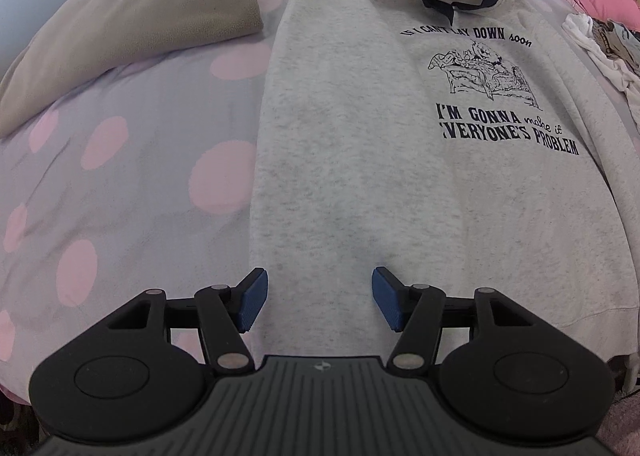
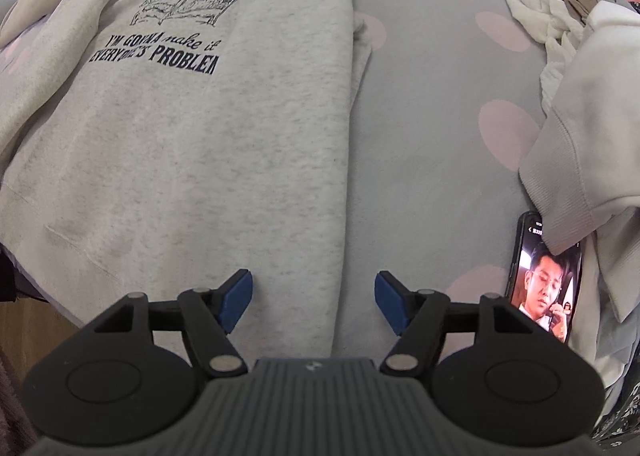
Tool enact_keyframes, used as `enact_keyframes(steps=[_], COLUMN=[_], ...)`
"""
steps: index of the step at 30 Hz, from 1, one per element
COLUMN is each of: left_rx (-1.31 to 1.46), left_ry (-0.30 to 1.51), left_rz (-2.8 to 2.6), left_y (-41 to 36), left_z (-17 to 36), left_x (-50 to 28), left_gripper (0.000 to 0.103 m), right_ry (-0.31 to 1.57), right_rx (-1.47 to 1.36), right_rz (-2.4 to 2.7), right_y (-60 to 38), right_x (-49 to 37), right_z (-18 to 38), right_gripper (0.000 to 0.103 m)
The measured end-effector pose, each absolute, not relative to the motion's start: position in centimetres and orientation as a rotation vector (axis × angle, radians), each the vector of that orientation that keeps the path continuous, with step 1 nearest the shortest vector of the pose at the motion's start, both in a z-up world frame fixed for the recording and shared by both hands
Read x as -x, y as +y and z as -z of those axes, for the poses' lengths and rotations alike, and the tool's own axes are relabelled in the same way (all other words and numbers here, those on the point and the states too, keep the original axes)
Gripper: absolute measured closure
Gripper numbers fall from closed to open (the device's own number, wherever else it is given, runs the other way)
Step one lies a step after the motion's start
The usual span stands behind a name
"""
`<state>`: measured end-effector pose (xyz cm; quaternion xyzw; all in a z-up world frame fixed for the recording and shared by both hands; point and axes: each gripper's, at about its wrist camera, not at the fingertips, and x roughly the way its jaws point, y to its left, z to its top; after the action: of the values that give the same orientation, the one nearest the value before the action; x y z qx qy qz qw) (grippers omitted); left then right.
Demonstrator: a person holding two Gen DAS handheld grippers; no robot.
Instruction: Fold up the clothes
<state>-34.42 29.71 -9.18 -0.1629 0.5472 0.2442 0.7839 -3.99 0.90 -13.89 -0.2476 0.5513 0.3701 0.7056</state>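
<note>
Bare dotted grey bedsheet (image 2: 432, 127) runs toward 12 o'clock, right of the grey printed sweatshirt (image 2: 192, 143). Obstacles: lit black phone (image 2: 546, 280) at 3 o'clock, cream knit garment (image 2: 592, 127) touching it, folded beige fleece (image 1: 132, 27) at 10 o'clock.

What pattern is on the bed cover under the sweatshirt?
Grey bed cover with big pink dots; the left wrist view shows it best.

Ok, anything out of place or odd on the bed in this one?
Yes: a phone lies on the polka-dot bedspread with a video playing, its top edge tucked under the cuff of a cream garment. It could get swept up with the laundry. The grey printed sweatshirt lies flat with both sides folded in.
</note>
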Motion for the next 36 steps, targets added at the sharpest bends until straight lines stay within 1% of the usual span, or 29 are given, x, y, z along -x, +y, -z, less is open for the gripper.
enact_keyframes(steps=[1,3,5,6,7,8,9,15,16,18,20,22,23,25,27,28,36], left_rx=[0.348,0.336,0.319,0.315,0.317,0.319,0.321,0.348,0.359,0.392,0.420,0.432,0.428,0.427,0.424,0.422,0.448], left_ry=[1.188,1.204,1.229,1.240,1.244,1.247,1.251,1.323,1.335,1.343,1.341,1.338,1.337,1.339,1.342,1.344,1.348], left_rz=[-0.528,-0.535,-0.554,-0.569,-0.582,-0.596,-0.610,-0.648,-0.642,-0.623,-0.608,-0.601,-0.600,-0.601,-0.604,-0.606,-0.637], left_y=[29.7,29.6,29.6,29.7,29.9,30.0,30.2,31.6,31.8,32.0,32.1,32.1,32.0,32.1,32.1,32.1,33.2], left_z=[9.3,9.7,10.1,10.3,10.3,10.4,10.4,11.6,11.9,12.1,12.1,12.0,12.0,12.0,12.0,12.1,12.8], left_x=[34.5,34.6,34.6,34.7,34.8,35.0,35.1,35.1,35.0,35.0,34.9,34.7,34.7,34.6,34.4,34.3,33.8], left_gripper=[0.047,0.046,0.046,0.046,0.046,0.046,0.046,0.046,0.049,0.056,0.074,0.079,0.084,0.090,0.092,0.095,0.100], right_ry=[1.235,1.255,1.260,1.261,1.246,1.231,1.214,1.175,1.167,1.120,1.060,0.994,0.960,0.915,0.869,0.848,0.760], right_rx=[0.562,0.584,0.592,0.595,0.601,0.606,0.605,0.504,0.491,0.495,0.511,0.534,0.552,0.583,0.614,0.624,0.560], right_rz=[-0.827,-0.835,-0.853,-0.863,-0.866,-0.869,-0.867,-0.834,-0.827,-0.813,-0.788,-0.763,-0.743,-0.696,-0.631,-0.600,-0.341], right_y=[1.0,1.1,1.1,1.1,1.1,1.1,1.1,0.2,0.1,0.1,0.1,0.4,0.7,1.3,1.8,2.1,2.7], right_x=[4.2,4.7,5.2,5.4,5.7,5.9,6.1,5.0,4.7,3.7,2.6,1.3,0.5,-1.3,-3.7,-4.8,-15.4], right_z=[14.2,14.8,15.0,15.1,14.8,14.5,14.1,10.3,9.5,7.5,5.1,2.9,1.9,0.4,-1.1,-1.5,-2.8], right_gripper=[0.033,0.039,0.063,0.069,0.085,0.096,0.098,0.100,0.100,0.100,0.100,0.100,0.100,0.100,0.100,0.100,0.100])
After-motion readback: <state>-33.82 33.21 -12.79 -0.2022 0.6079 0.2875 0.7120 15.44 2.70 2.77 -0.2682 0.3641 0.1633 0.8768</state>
